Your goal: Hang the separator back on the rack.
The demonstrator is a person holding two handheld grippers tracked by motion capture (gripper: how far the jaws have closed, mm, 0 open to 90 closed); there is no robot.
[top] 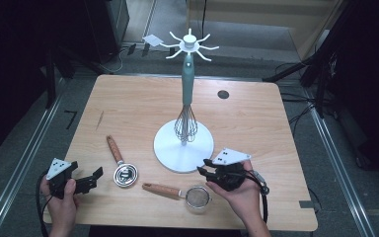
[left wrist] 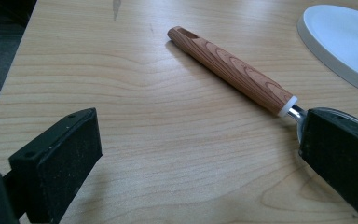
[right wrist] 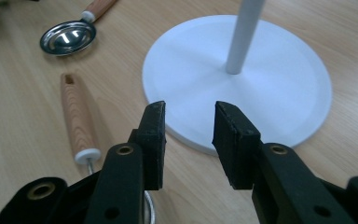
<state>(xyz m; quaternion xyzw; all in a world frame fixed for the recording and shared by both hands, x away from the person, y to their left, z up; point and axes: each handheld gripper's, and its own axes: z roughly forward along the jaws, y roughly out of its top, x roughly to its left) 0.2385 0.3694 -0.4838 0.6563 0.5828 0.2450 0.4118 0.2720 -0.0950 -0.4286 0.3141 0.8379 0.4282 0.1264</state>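
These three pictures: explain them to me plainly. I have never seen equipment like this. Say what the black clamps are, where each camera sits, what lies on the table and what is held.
A person sits at a wooden table with a hand-held two-jaw clamp in each hand: the left gripper and the right gripper. The high view looks down from above. The other two cameras ride on the grippers, looking along their black jaws.

On the table stand a white rack with a whisk hanging from it. A wooden-handled ladle and a small wooden-handled strainer lie in front of it.

Both grippers are open and hold nothing.
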